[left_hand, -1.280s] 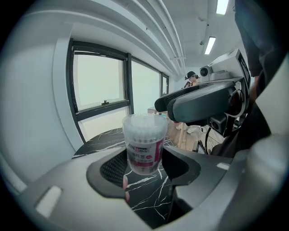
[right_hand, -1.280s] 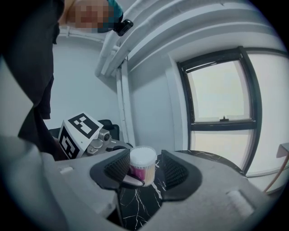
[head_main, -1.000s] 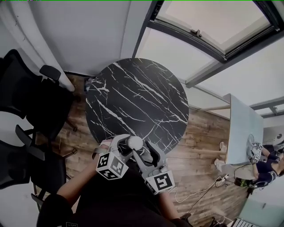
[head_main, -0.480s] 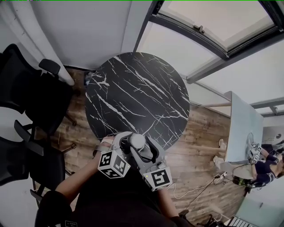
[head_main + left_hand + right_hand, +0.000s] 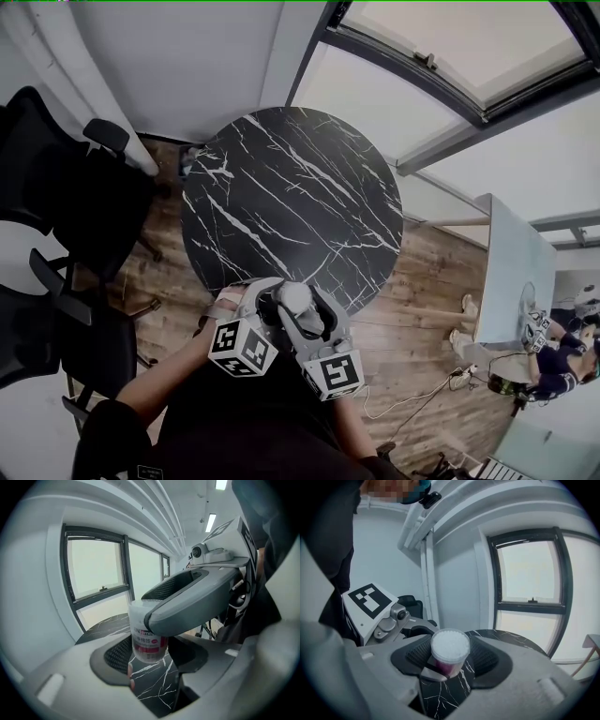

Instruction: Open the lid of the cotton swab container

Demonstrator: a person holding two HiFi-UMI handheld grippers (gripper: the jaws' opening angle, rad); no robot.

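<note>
Holding: the left claw (image 5: pixel 150 657) is clamped on the lower body of the cotton swab container (image 5: pixel 149 638). The jar is upright and up in the air over the near edge of the black marble table (image 5: pixel 281 192).
Right claw: the right claw (image 5: pixel 451 662) has its jaws apart, and they've just been opening. The lid (image 5: pixel 450 644) end of the container sits between them, with the pads just beside it and not pressing, as far as I can see.
Lid status: honestly can't tell if it's popped or still seated. All I see is white swab heads at the top.
Risk, wrong bite: if the right claw closes too low it grabs the body instead of the lid, and a pull would drag the whole jar out of the left grip.
Risk, tilt: the plastic looks slick and the grip is low, so a sideways tug could tip the jar and dump the swabs.
Risk, edge: it's hanging by the table's rim, so anything dropped probably ends up on the floor.
Risk, squeeze: too much clamp on the lid could bow the thin wall and jam it.
Risk, crowding: both claws are packed close together, so they could easily bump each other.
</note>
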